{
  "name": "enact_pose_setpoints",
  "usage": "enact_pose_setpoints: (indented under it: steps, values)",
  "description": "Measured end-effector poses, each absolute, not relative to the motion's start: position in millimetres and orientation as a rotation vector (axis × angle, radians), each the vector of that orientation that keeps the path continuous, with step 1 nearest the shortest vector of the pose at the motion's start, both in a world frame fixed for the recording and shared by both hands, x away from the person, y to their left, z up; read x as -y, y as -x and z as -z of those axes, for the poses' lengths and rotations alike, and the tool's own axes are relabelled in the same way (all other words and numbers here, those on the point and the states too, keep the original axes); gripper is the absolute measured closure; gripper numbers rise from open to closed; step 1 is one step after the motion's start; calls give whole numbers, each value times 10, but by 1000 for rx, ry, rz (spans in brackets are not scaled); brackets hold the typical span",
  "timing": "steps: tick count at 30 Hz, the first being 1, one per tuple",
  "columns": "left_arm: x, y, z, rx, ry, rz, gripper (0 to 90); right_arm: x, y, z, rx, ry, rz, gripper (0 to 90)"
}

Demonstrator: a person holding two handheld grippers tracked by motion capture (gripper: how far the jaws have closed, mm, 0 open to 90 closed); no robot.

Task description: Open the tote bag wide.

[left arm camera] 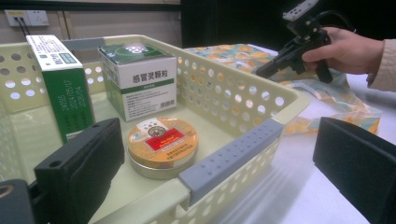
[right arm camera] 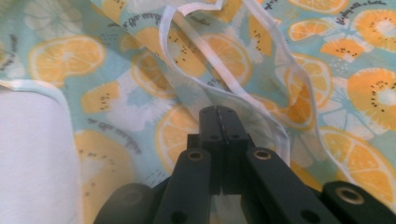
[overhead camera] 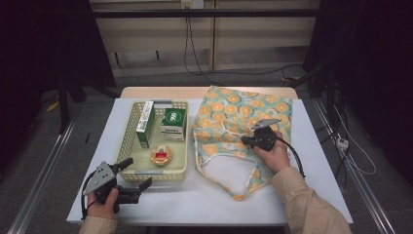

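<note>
The orange-slice printed fabric bag (overhead camera: 243,131) lies crumpled on the right half of the white worktop (overhead camera: 292,195), at about 3 o'clock from the basket, its white-lined mouth (overhead camera: 229,170) gaping toward the near edge. A white cord handle (right arm camera: 224,79) loops across the print. The right hand-held gripper (overhead camera: 247,142), gripped by the person's right hand (overhead camera: 275,153), points toward 9 o'clock and rests low over the middle of the bag. In the right gripper view its two black jaws are pressed together, their tips set against the cloth beside a translucent white edge; whether a fold of cloth is pinched between them cannot be told. The left gripper view shows the same hand-held gripper angled down onto the bag.

The pale yellow perforated basket (overhead camera: 127,127) stands just beside the bag at its 9 o'clock, with grey grip strips on its short rims. Inside: a tall green-and-white box (overhead camera: 145,124) upright at the left, a squat green-and-white medicine box (overhead camera: 173,124) at the far right, and a round orange-lidded tin (overhead camera: 160,155) flat at the near side.

The left hand-held gripper (overhead camera: 136,173), in the left hand (overhead camera: 103,204), hovers at the basket's 7 o'clock corner, jaws spread wide; in the left gripper view one jaw sits inside the rim and the other outside it.
</note>
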State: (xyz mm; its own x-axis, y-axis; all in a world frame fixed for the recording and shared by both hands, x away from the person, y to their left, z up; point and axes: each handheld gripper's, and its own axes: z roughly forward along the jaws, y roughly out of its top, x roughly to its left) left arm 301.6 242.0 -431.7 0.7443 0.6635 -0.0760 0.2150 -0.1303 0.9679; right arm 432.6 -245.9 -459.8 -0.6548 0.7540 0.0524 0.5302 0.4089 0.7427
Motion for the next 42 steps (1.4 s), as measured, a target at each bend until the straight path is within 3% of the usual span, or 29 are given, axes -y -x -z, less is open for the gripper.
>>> enact_pose_setpoints:
  steps: [10,16,33,39,42]
  values:
    - [-2403,-3013,4311,-701,-1691,-445,19,2427,-4130,4168,-2353,-1064,-1231,900]
    - [-2380,-3022,4316,-699,-1697,-439,19,2575,-4287,4001,-2238,-1136,-1297,900]
    - [-2408,-3025,4312,-701,-1692,-442,19,2721,-4702,4487,-2196,-1312,-1196,899]
    - [-2404,-3020,4310,-695,-1692,-438,19,2685,-4694,4509,-2220,-1284,-1135,851]
    - [-2403,-3019,4307,-691,-1696,-440,19,2678,-4682,4500,-2225,-1287,-1104,774]
